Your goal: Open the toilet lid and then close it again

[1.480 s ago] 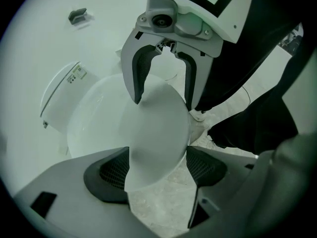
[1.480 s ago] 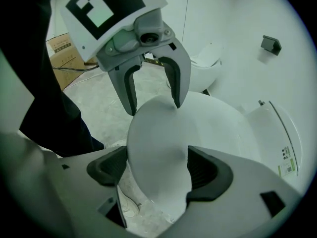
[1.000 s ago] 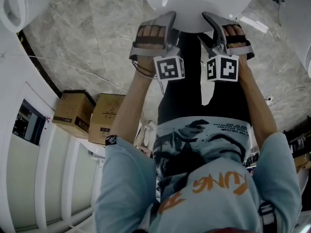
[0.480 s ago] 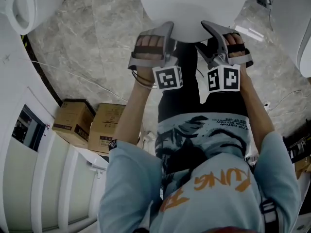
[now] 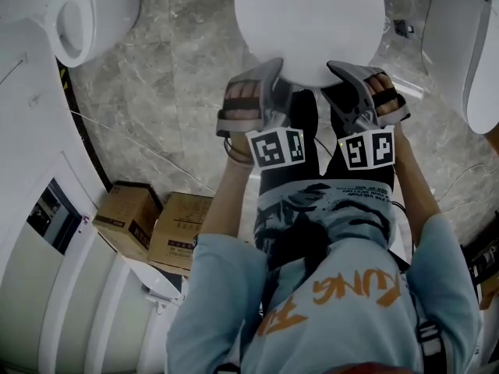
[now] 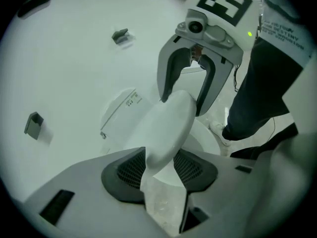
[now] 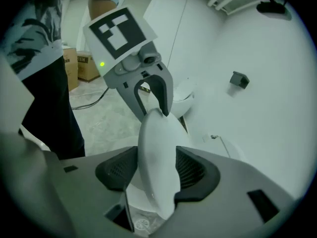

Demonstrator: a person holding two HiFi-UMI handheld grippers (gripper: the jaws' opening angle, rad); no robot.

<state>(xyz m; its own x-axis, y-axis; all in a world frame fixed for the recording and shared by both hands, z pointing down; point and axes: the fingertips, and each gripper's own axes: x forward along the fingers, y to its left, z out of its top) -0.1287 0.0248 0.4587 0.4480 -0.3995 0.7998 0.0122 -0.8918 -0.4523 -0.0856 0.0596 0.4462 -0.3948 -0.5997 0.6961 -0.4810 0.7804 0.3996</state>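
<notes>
The left gripper [image 6: 159, 168] and right gripper [image 7: 156, 170] have just been closing and each pinches the near rim of the toilet lid [image 5: 308, 22], side by side. The lid's length runs straight away from both, equally near.

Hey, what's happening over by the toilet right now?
A person, a gripper in each hand, works on the toilet lid. The left gripper and right gripper each have its front rim between their jaws, which have just been closing on it. The lid is partly raised off the seat.
</notes>
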